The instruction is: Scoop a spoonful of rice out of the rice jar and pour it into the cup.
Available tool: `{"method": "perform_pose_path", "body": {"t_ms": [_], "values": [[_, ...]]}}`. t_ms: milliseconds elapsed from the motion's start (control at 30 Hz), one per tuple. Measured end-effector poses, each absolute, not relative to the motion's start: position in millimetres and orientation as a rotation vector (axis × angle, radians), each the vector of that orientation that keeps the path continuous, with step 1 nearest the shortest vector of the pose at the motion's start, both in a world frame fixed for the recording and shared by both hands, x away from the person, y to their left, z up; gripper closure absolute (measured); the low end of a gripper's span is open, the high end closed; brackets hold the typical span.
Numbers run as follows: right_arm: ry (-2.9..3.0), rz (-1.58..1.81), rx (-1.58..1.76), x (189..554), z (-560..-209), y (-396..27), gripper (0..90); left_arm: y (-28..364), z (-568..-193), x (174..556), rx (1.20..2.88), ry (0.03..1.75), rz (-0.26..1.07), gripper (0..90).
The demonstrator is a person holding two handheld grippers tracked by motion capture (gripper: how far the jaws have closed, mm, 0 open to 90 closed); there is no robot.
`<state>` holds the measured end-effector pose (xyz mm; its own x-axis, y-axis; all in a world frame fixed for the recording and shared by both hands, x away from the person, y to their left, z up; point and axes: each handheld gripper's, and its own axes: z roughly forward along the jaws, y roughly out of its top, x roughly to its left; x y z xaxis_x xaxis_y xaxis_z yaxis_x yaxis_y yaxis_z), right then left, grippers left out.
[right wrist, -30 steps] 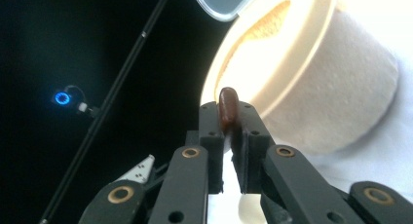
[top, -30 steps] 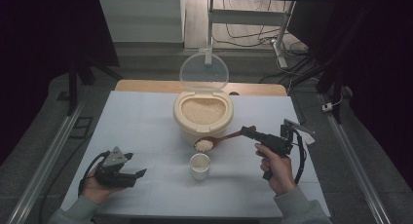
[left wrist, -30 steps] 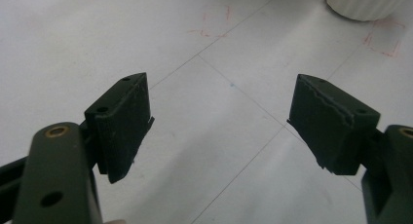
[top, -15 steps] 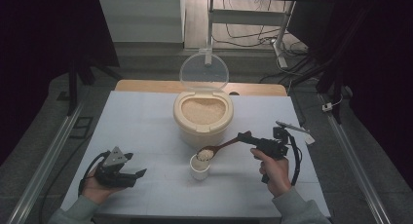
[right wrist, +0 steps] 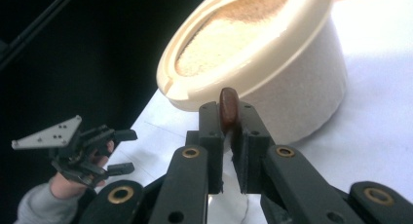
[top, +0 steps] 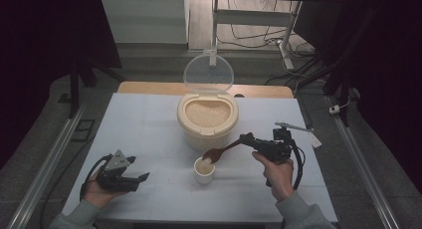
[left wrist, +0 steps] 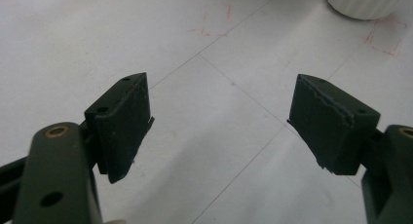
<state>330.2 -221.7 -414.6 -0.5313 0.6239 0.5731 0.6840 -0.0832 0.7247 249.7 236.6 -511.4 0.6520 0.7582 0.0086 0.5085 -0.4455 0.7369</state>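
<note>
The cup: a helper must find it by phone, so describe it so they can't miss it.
On the white table, find the big cream bin with its clear lid up. Just in front stands the cup: small, white and open, under a brown spoon.

Dim, dark-edged high view; brighter, softly blurred close gripper views.

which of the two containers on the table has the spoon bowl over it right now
The small white cup, nearer the person; the brown spoon tips over its mouth. The big cream bin behind it has its lid up.
</note>
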Motion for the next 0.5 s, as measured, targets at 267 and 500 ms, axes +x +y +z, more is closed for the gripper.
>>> {"method": "perform_pose_path", "body": {"t_ms": [267,500], "values": [[-2.314,-1.824,-1.305,313.3,-402.4,-213.2,83.8,236.5,-511.4,249.9,2.144,0.977,0.442,22.9],[-2.289,-1.872,-1.249,311.9,-402.1,-217.5,83.8,237.5,-511.1,250.0,2.141,0.979,0.445,22.9]]}}
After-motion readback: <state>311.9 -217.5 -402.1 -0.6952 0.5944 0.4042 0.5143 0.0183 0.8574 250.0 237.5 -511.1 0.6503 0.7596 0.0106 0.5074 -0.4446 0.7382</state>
